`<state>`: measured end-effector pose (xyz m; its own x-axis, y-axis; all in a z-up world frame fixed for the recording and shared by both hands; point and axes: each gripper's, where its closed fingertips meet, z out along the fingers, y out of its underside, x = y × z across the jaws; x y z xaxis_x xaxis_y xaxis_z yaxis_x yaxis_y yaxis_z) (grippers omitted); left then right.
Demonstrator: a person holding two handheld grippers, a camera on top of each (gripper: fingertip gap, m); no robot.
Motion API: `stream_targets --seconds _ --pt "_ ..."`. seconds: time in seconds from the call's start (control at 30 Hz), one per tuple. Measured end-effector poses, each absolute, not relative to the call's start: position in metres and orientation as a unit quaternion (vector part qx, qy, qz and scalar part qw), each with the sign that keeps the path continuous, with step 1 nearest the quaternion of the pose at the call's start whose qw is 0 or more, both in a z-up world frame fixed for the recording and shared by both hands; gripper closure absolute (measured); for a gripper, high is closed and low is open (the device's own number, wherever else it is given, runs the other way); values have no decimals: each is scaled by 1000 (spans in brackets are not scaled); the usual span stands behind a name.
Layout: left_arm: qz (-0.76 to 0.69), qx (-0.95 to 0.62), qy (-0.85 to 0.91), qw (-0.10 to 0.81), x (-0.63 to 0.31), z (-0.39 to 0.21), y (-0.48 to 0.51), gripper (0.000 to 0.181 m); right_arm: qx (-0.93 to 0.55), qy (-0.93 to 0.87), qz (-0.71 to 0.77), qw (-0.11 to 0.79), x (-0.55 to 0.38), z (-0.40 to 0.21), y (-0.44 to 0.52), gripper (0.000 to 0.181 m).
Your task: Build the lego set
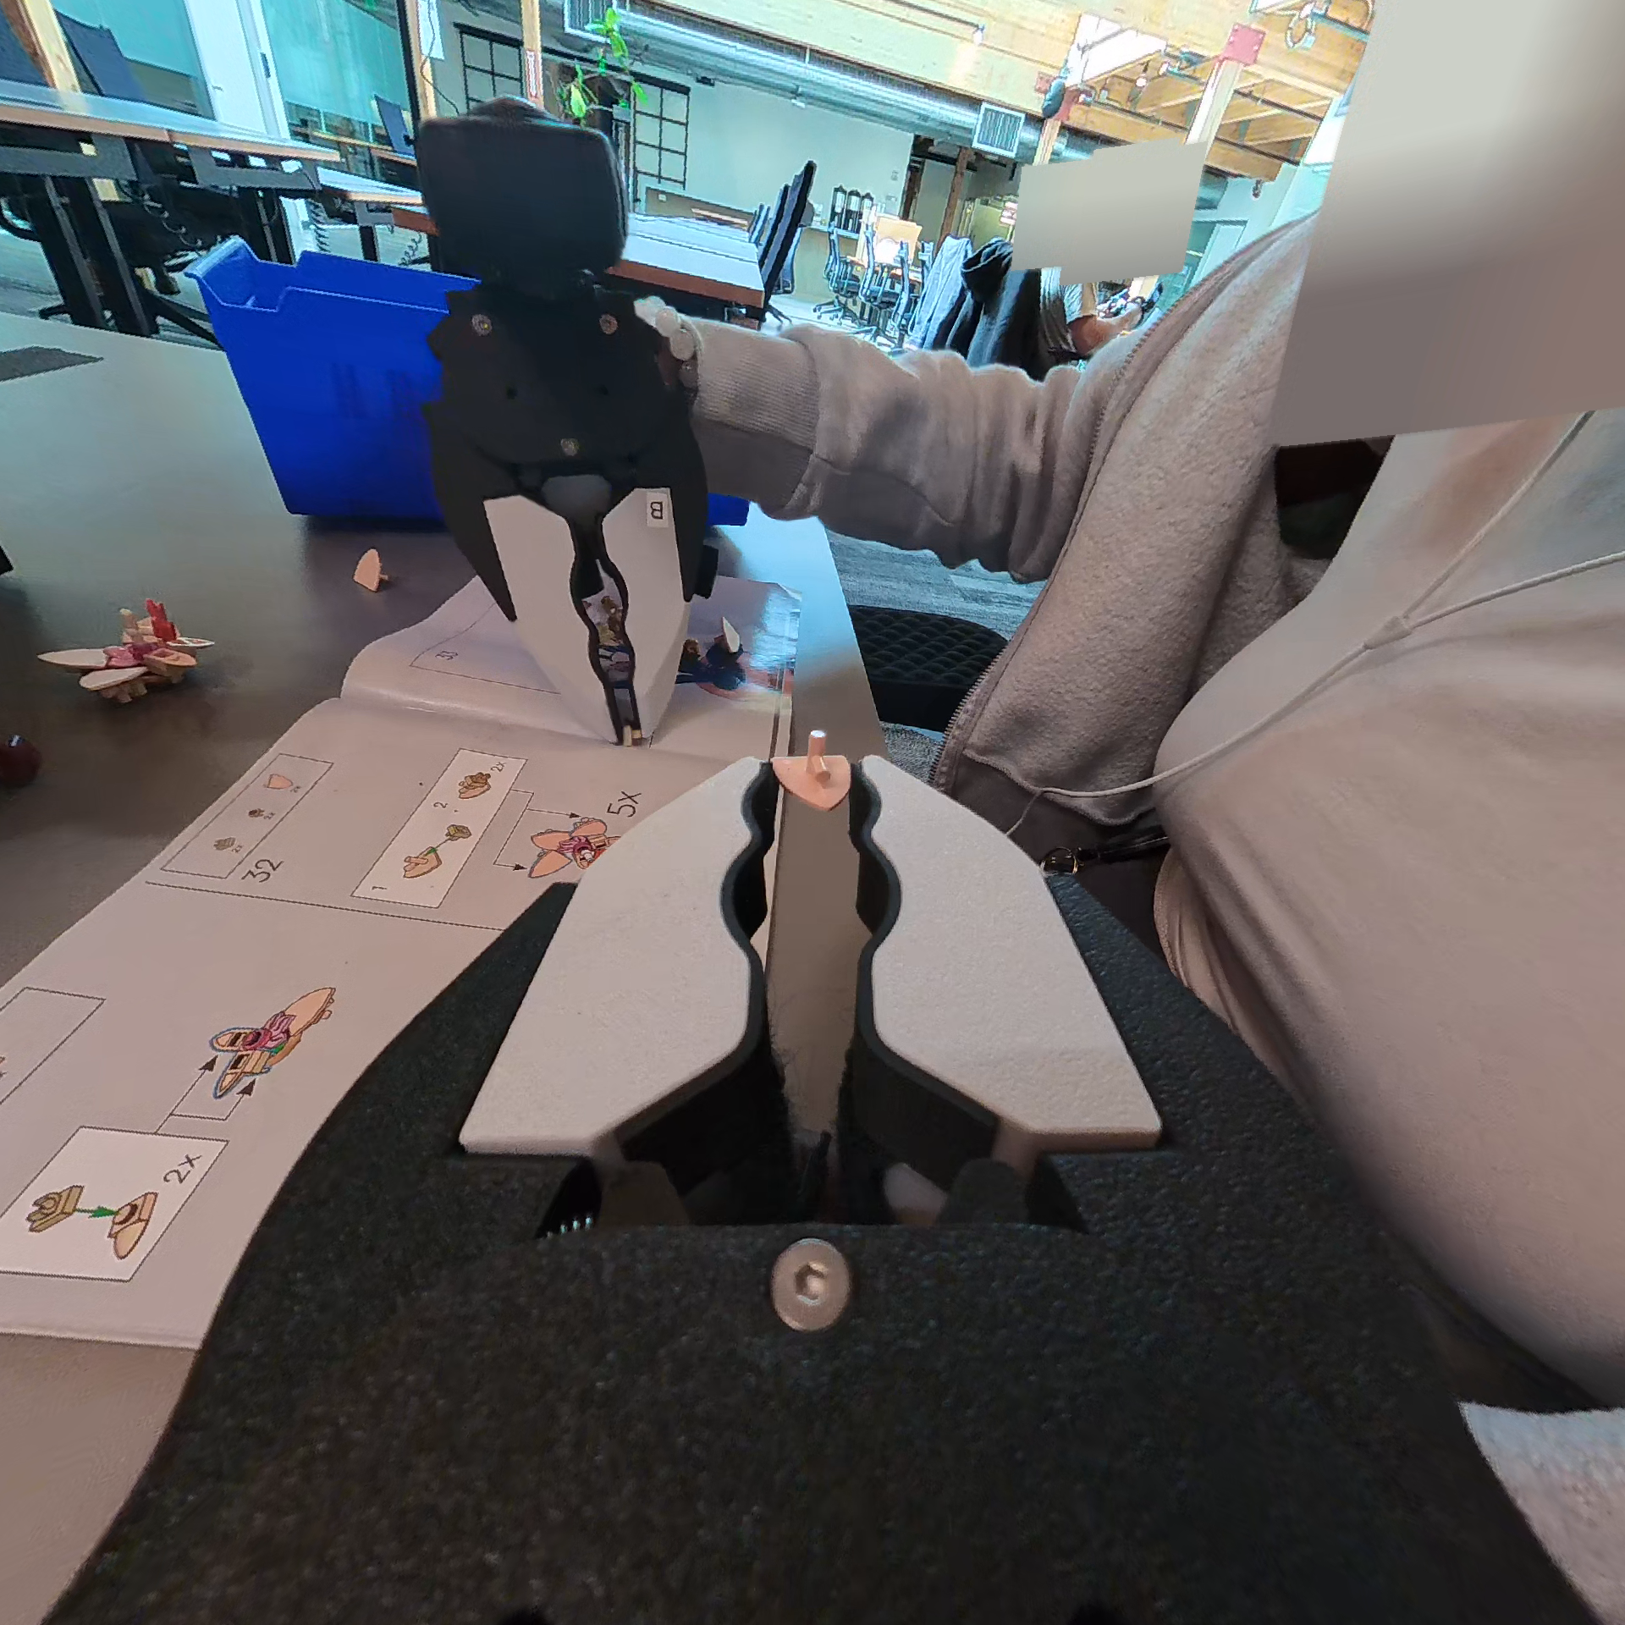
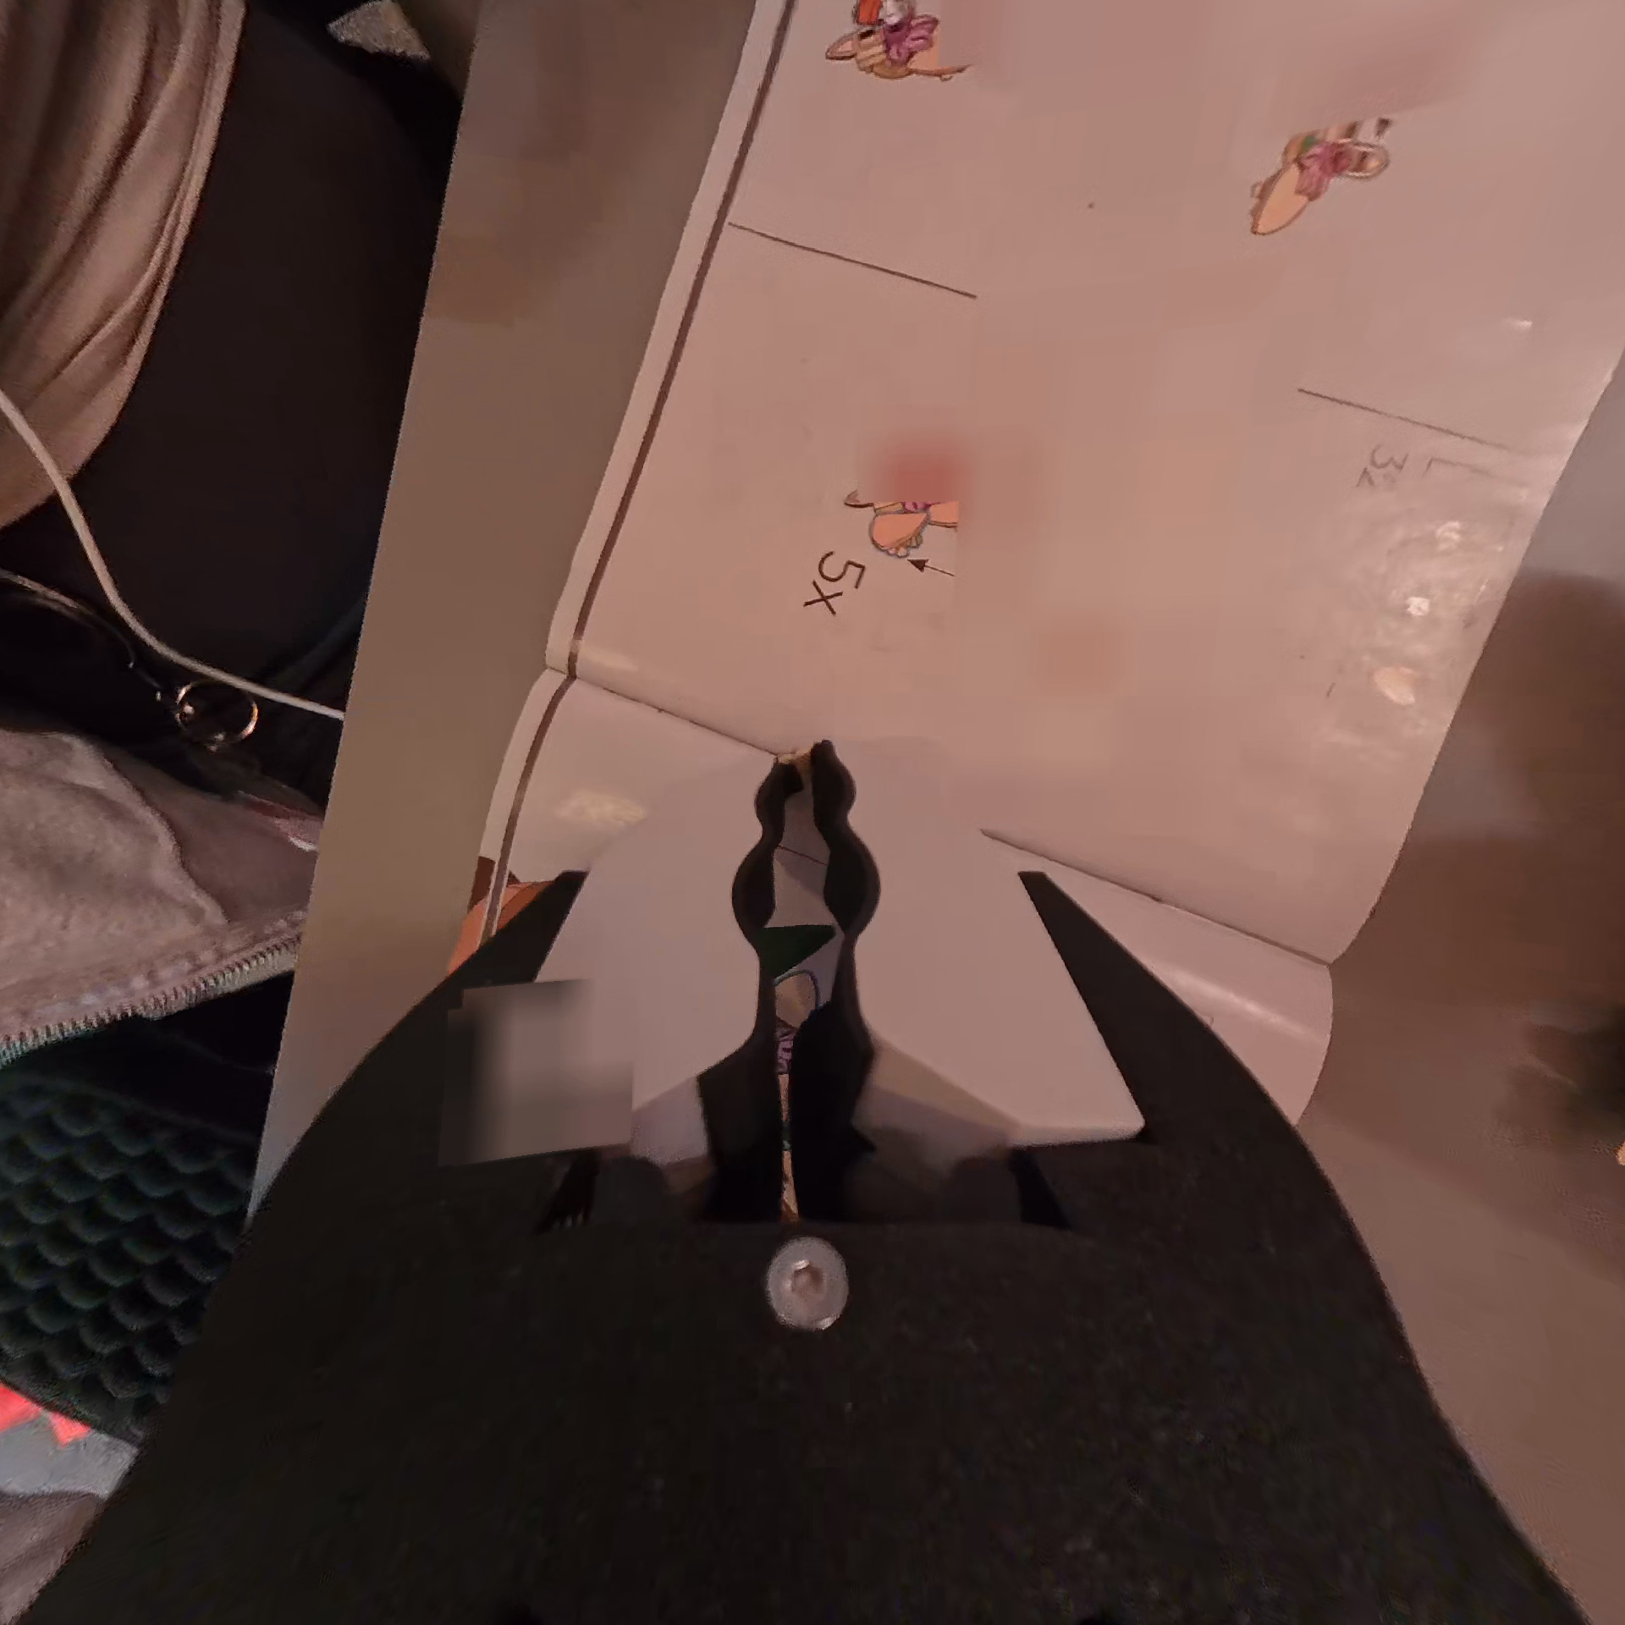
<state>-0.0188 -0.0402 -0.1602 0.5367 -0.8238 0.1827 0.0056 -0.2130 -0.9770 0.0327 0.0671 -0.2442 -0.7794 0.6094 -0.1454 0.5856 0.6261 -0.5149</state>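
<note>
A blue bin (image 1: 334,387) stood toward the counter's (image 1: 176,492) far edge; its contents were hidden. The left hand-held gripper (image 1: 813,778) pinched a pale pink petal piece (image 1: 811,783) at its fingertips, peg upward, by the counter's near edge. The right hand-held gripper (image 1: 629,737), pointing down, was pressed together on a small tan piece (image 2: 798,758) touching the open instruction booklet (image 1: 369,844). A partly built flower (image 1: 132,655) and a loose petal (image 1: 371,570) lay beyond the booklet.
</note>
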Motion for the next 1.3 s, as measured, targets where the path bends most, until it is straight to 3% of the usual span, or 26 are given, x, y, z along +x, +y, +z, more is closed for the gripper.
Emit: stream_targets --seconds 0.03,0.23,0.43,0.6,0.77,0.93,1.07,1.3 --pt "-375 -682 300 551 -19 -160 -40 166 -346 -895 280 28 32 -243 68 175" --pt "-348 -680 313 564 -17 -161 -39 166 -530 -770 351 58 17 -223 60 175" --pt "-335 -683 329 560 -13 -164 -41 166 -655 -711 254 27 39 -245 62 173" --pt "-344 -676 321 568 -16 -160 -41 166 -689 -668 278 40 36 -239 59 149" --pt "-346 -673 321 570 -16 -159 -42 166 -651 -699 281 93 36 -231 67 142" --pt "-350 -673 317 570 -17 -159 -41 166 -437 -846 208 222 43 -222 61 156" --pt "-350 -675 317 568 -17 -160 -41 166 -461 -850 186 175 51 -240 50 156" --pt "-348 -675 318 567 -17 -160 -41 166 -480 -825 244 171 44 -242 45 169"
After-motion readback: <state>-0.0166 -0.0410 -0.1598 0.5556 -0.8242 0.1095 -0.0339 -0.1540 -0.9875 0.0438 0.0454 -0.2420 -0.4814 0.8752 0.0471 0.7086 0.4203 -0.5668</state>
